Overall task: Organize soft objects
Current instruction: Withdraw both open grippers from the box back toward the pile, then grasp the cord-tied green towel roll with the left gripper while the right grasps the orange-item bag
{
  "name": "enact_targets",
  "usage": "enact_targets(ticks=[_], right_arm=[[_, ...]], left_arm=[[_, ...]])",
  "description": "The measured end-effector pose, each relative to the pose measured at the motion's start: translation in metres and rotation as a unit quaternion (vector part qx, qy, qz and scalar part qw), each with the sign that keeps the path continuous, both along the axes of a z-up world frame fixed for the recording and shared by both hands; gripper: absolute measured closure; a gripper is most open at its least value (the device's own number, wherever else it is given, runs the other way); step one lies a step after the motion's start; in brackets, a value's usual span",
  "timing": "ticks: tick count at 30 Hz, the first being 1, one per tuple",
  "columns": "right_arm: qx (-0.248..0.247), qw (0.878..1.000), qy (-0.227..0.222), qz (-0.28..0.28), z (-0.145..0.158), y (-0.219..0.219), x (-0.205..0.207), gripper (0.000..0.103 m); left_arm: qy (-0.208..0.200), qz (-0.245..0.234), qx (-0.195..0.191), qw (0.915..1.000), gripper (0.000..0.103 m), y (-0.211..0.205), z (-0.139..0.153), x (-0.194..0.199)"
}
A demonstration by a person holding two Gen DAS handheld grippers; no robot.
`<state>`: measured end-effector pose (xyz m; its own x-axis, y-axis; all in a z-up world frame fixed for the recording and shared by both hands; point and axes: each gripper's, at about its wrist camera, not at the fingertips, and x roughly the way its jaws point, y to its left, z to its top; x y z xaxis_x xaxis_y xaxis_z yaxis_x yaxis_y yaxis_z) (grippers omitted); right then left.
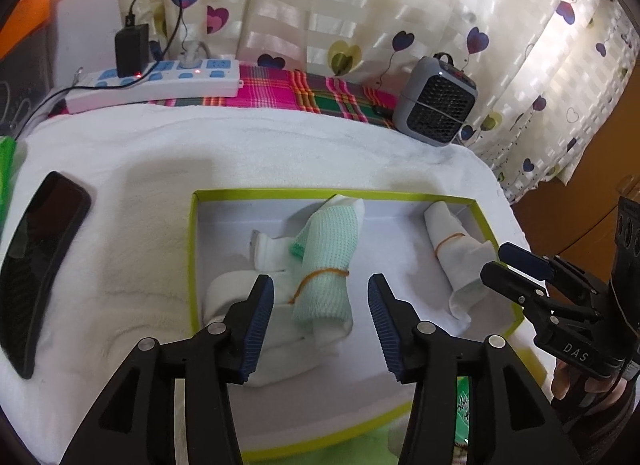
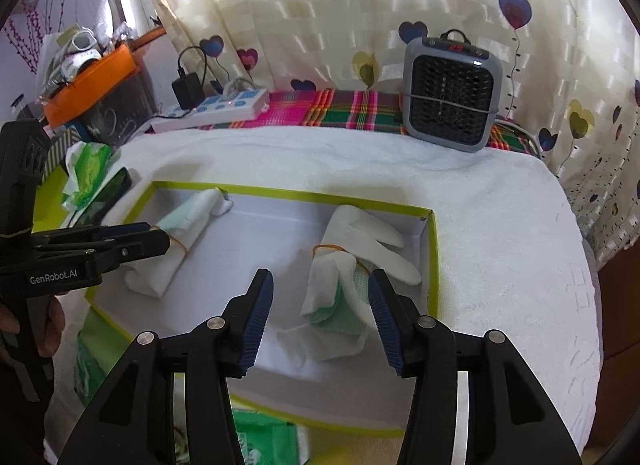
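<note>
On the far left of the white-towelled counter lies a black phone, screen up, with a green tissue pack beyond it. Behind them a white power strip with blue sockets carries a black charger on the plaid cloth.

The lime-edged box sits in the middle of the counter. In its left part rests a rolled mint-green and white cloth bundle, tied with an orange rubber band, lying partly on folded white cloths. The left claw hovers over this bundle with its blue ribbed pads spread wide, gripping nothing; in the right wrist view its black body reads "GenRobot.AI".

Further right in the box lies a second bundle, white with a mint-green layer showing at its near end, also banded in orange, close to the box's right wall. The right claw is spread apart above its near end, one pad just beside the cloth, holding nothing; seen from the left wrist camera, its body bears the letters "DAS".

At the back right stands a small grey fan heater with a red digital display whose figures are too blurred to read. Cream curtains printed with hearts hang behind.
</note>
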<state>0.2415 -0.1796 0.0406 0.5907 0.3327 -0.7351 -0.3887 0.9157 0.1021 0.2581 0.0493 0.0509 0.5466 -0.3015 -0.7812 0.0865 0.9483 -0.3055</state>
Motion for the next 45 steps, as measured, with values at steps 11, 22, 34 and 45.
enact_targets(ticks=[11, 22, 34, 45], right_arm=[[0.038, 0.999, -0.023, -0.013, 0.017, -0.016, -0.043, 0.052], [0.057, 0.996, -0.056, -0.03, 0.024, -0.032, -0.101, 0.052], [0.083, 0.994, -0.054, -0.05, 0.004, -0.048, -0.151, 0.052], [0.104, 0.992, -0.047, -0.057, -0.011, -0.053, -0.178, 0.05]], left_arm=[[-0.035, 0.009, 0.004, 0.9993, 0.053, 0.008, 0.027, -0.049], [-0.045, 0.003, 0.003, 0.999, 0.052, 0.012, 0.028, -0.107], [-0.034, -0.036, -0.018, 0.9986, 0.052, -0.006, 0.009, -0.158], [-0.019, -0.073, -0.028, 0.9968, 0.05, -0.029, -0.004, -0.176]])
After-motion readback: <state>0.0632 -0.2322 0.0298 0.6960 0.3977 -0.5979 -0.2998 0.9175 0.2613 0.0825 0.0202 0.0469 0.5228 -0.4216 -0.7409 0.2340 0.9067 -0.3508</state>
